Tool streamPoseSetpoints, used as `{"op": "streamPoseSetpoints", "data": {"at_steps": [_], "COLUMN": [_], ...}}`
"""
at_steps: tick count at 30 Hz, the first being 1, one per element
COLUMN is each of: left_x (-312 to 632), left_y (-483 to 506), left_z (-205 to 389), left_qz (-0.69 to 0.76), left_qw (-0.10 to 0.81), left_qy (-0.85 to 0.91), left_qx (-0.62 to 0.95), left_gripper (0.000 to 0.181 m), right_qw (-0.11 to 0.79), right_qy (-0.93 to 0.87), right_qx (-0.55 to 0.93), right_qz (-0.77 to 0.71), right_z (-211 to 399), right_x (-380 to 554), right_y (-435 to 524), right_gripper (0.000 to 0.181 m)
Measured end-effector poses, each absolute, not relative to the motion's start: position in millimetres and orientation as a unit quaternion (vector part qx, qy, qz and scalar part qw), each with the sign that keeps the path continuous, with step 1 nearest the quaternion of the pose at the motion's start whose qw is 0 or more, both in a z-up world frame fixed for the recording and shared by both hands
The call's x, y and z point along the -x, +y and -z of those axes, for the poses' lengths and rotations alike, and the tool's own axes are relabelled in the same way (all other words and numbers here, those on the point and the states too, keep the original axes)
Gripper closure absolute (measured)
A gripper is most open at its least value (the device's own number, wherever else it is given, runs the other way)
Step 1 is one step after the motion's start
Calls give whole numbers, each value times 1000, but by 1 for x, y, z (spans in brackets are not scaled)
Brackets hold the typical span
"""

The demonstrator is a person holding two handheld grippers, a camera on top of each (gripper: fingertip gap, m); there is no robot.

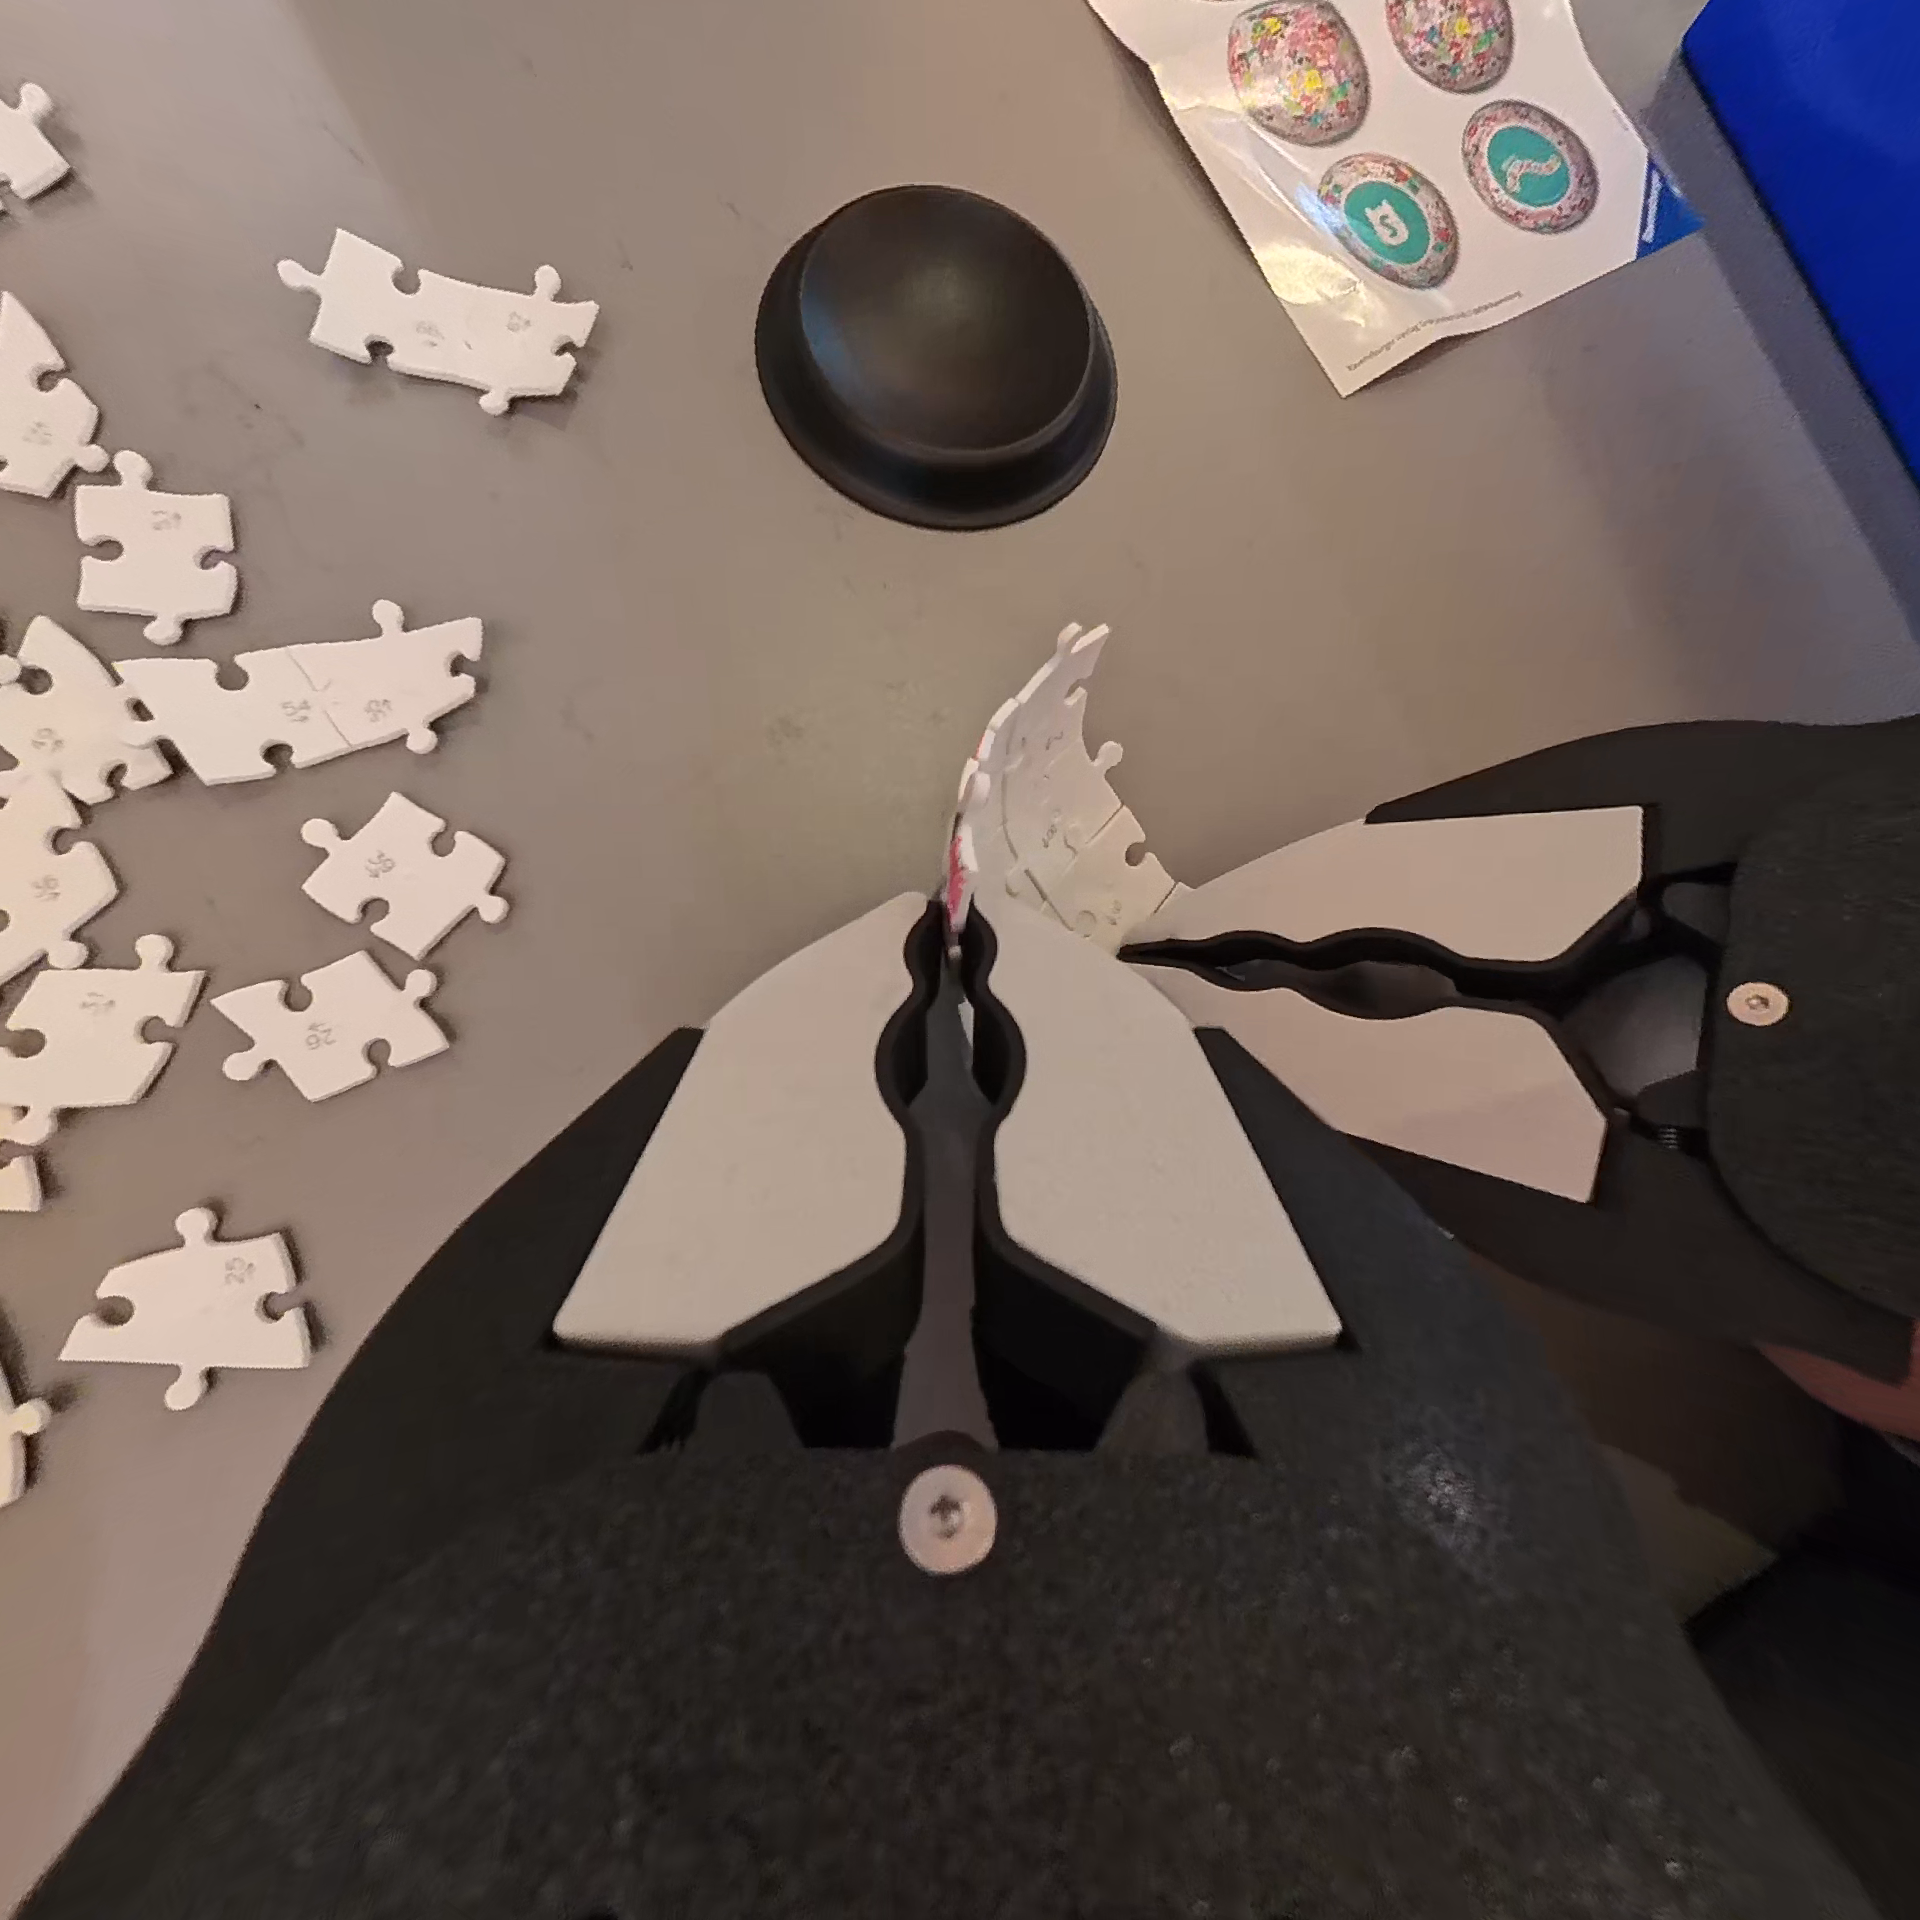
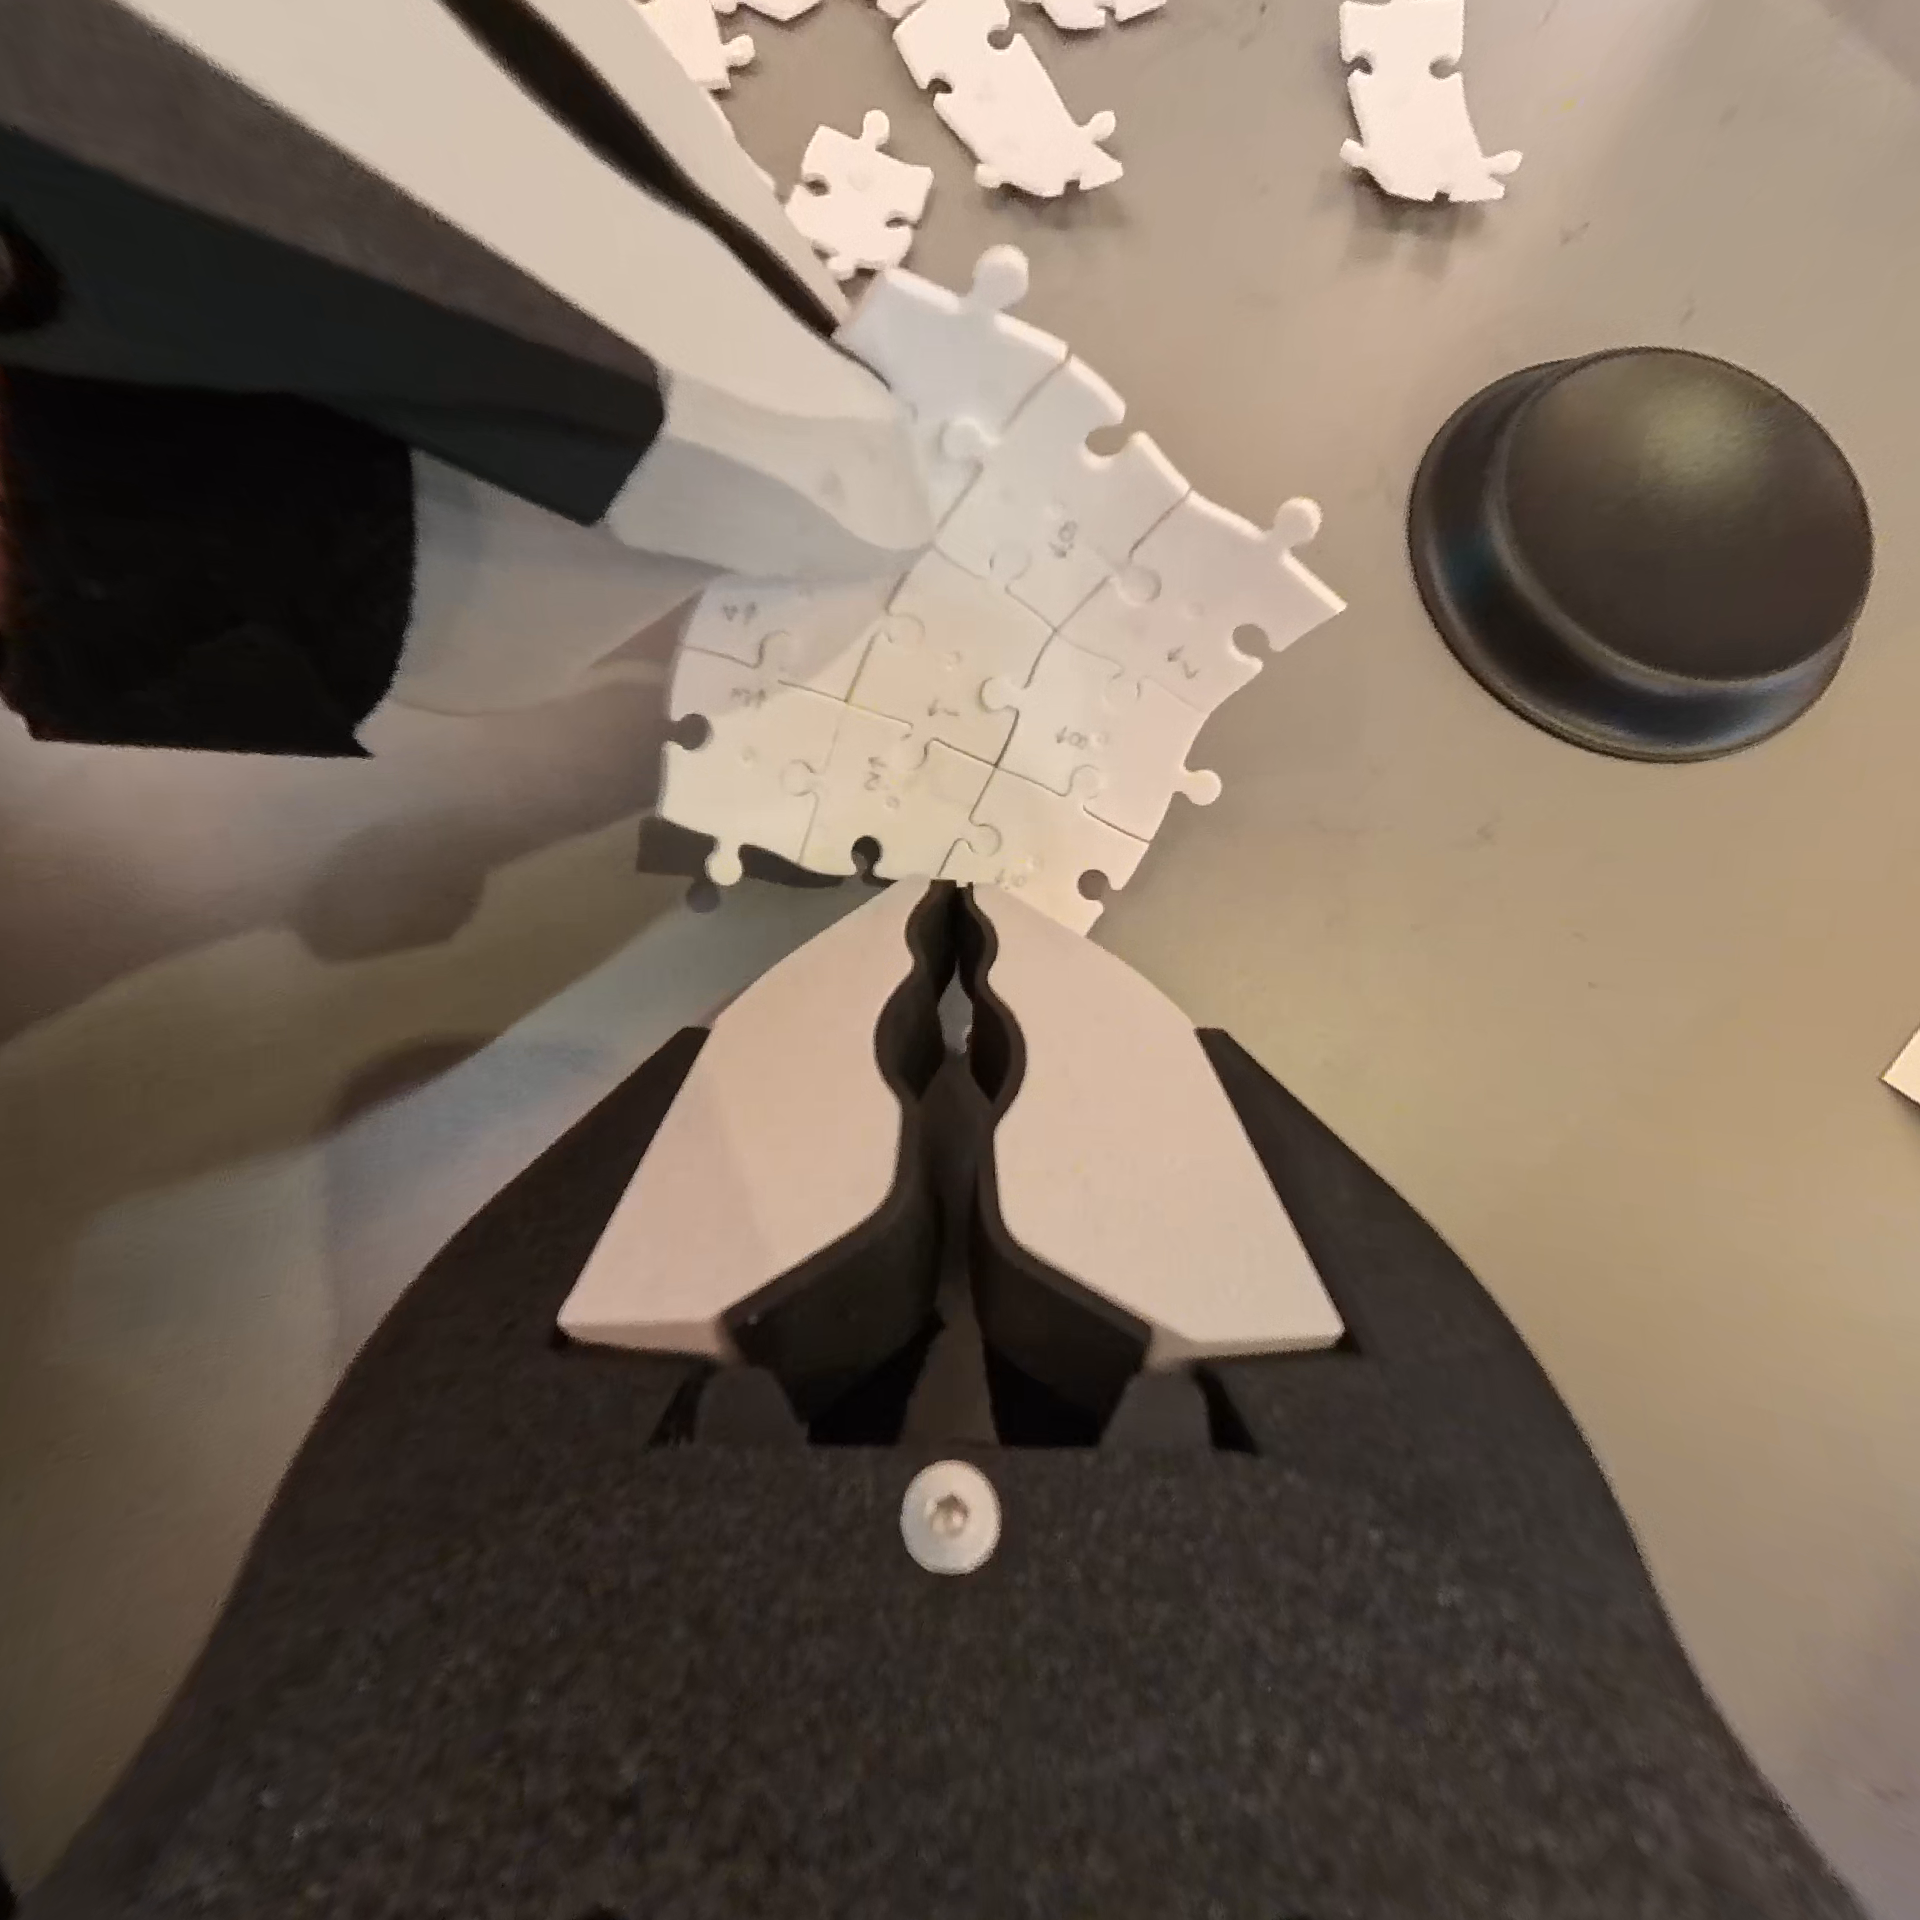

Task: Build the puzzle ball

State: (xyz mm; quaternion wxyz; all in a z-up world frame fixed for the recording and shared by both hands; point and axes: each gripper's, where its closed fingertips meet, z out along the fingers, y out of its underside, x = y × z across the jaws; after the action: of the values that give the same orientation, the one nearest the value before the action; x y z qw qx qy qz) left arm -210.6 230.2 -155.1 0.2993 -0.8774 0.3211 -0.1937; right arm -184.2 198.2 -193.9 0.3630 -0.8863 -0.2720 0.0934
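- Left wrist view: grey table, matt and faintly scuffed, filling nearly all of the background.
- Left gripper pinching the edge of a curved patch of joined puzzle pieces, held on edge above the table, white numbered backs facing right, a sliver of pink print at the pinched rim.
- Right gripper reaching in from the right, fingers pressed together on the lower edge of the same patch.
- Black dome-shaped stand resting on the table beyond the patch, well apart from it.
- Loose white pieces scattered face down over the left part of the table, some joined in pairs such as the pair near the top.
- Printed leaflet with pictures of coloured balls lying at the upper right, just beside a blue box at the table's right edge.
- Right wrist view: same patch seen flat-on, roughly a dozen pieces locked together, bottom edge caught between the closed tips of the right gripper.
- Left gripper gripping the patch's upper left corner, blurred.
- Black stand to the right on the grey table; more loose pieces along the top edge.
- Nothing of the room visible past the tabletop in either view.
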Motion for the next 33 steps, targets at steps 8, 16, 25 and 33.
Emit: {"op": "streamPoseSetpoints", "data": {"at_steps": [8,16,25,33], "left_x": [213,211,212,213], "left_y": [231,231,231,231], "left_z": [156,158,158,158], "left_qz": [195,198,197,197], "left_qw": [299,294,294,293], "left_qy": [317,317,318,318], "left_qx": [879,880,880,880], "left_gripper": [179,179,179,179], "right_qw": [369,352,352,361], "right_qy": [-259,-280,-274,-249], "right_qx": [885,886,886,888], "right_qz": [-118,-112,-128,-136], "right_z": [180,190,193,185], "right_x": [167,177,176,163], "right_y": [190,191,192,196], "right_gripper": [181,181,181,181]}}
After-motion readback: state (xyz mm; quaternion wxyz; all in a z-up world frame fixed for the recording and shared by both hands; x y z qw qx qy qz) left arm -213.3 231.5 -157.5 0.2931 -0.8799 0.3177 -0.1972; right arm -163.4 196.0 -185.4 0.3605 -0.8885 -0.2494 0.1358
